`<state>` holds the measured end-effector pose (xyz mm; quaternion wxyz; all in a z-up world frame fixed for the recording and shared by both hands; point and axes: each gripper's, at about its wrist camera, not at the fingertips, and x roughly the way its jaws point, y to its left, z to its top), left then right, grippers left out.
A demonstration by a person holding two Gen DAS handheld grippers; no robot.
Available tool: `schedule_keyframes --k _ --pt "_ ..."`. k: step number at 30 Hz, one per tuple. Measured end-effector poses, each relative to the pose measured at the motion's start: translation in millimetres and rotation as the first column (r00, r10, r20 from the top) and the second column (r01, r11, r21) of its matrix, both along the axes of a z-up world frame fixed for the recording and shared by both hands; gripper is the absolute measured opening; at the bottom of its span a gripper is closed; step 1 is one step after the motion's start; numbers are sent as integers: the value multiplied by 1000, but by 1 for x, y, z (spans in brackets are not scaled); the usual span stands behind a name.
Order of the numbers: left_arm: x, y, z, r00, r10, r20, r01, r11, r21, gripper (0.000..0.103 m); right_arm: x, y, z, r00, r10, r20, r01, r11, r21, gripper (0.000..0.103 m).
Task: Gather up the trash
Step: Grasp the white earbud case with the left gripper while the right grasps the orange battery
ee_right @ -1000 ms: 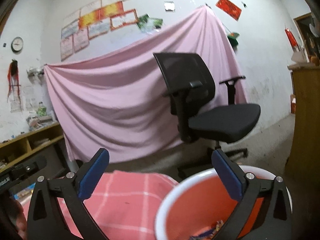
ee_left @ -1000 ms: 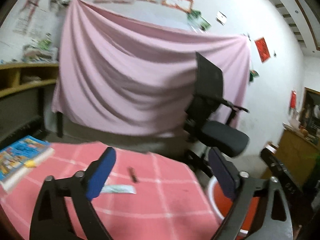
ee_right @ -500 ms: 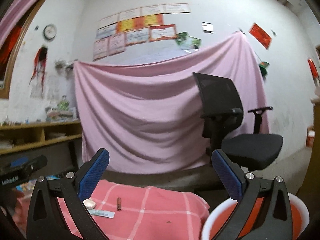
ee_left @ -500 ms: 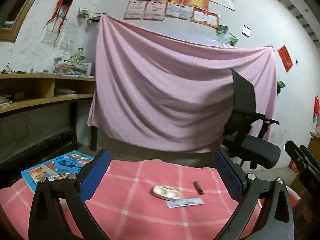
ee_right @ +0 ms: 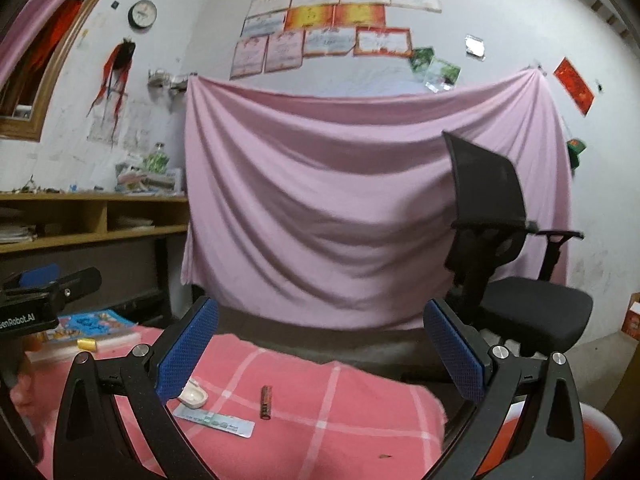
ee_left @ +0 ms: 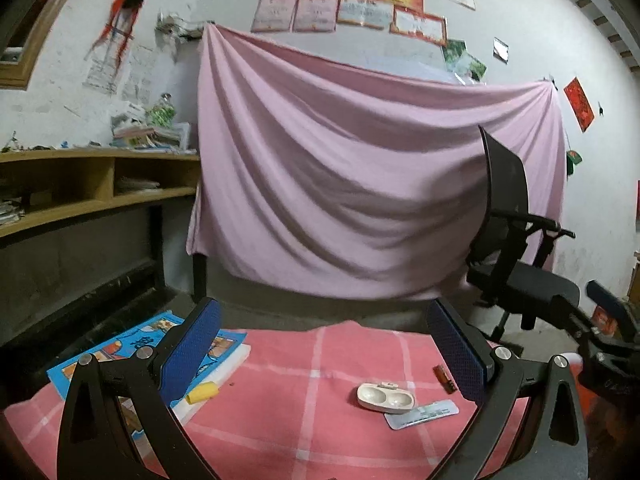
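Note:
On the pink checked tablecloth (ee_left: 280,400) lie a white two-well plastic tray (ee_left: 385,396), a flat silvery packet (ee_left: 422,414), a brown battery (ee_left: 445,378) and a small yellow scrap (ee_left: 202,393). My left gripper (ee_left: 322,308) hovers over the table's near side, open wide with nothing between its blue pads. My right gripper (ee_right: 320,306) is also open and empty, to the right of the trash. In the right wrist view the battery (ee_right: 266,402), the packet (ee_right: 214,422) and the tray (ee_right: 193,396) lie low between its fingers.
A colourful book (ee_left: 140,344) lies at the table's left end. An orange bucket with a white rim (ee_right: 596,440) stands off the table's right end. A black office chair (ee_right: 520,280) and a hanging pink sheet (ee_right: 320,200) are behind, with wooden shelves (ee_left: 80,184) to the left.
Both views have swung left, away from the bucket and chair and onto the table with the trash. The left jaws have widened a little. Both grippers stay empty.

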<state>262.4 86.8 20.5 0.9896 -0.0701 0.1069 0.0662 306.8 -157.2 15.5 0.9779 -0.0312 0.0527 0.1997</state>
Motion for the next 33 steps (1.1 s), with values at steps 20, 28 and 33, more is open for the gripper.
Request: schedule_keyframes --k 20,28,33 --pt "77 -15 -45 900 -197 -388 176 980 -89 81 79 22 -50 846 127 -518 -143 990 8 41" --pt "99 -32 -59 820 -279 -500 266 959 -98 64 87 27 -59 795 145 -589 -170 985 14 40" --pt "106 -42 -64 790 -299 -535 299 950 -91 63 87 27 -58 799 149 -583 -178 984 8 39"
